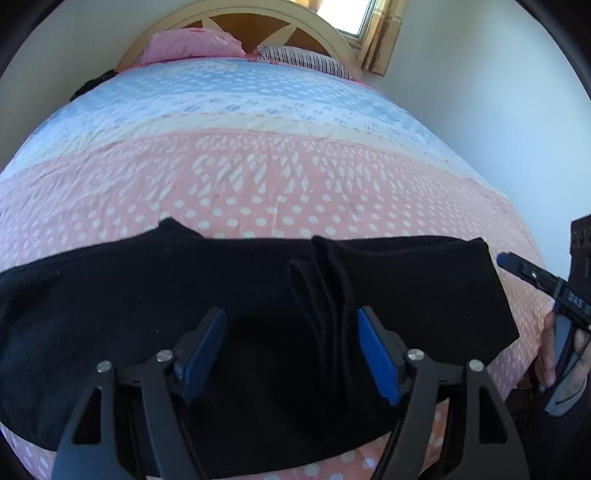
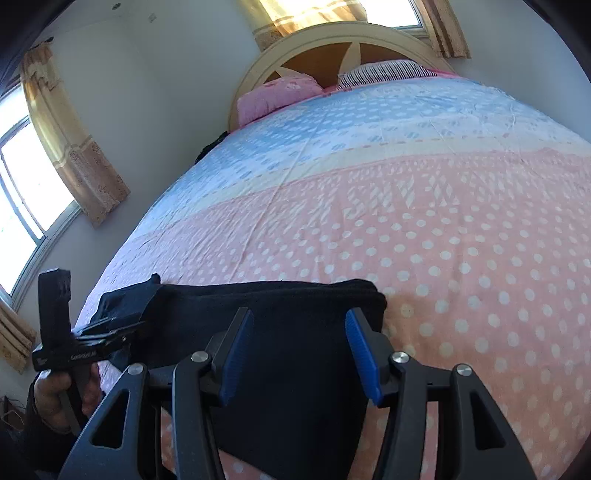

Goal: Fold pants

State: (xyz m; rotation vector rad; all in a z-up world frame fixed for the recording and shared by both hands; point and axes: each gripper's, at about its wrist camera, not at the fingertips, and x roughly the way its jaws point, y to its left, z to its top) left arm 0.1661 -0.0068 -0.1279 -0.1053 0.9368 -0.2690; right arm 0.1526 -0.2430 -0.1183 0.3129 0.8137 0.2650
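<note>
Black pants lie across the near end of the bed, folded into a long band with a doubled fold ridge right of the middle. My left gripper hovers open and empty over the pants' middle. My right gripper is open and empty above the pants' right end. The right gripper also shows at the right edge of the left wrist view. The left gripper shows at the lower left of the right wrist view, over the pants' left part.
The bed has a pink and blue dotted cover. A pink pillow and a striped pillow lie by the arched headboard. Curtained windows are in the walls beside and behind the bed.
</note>
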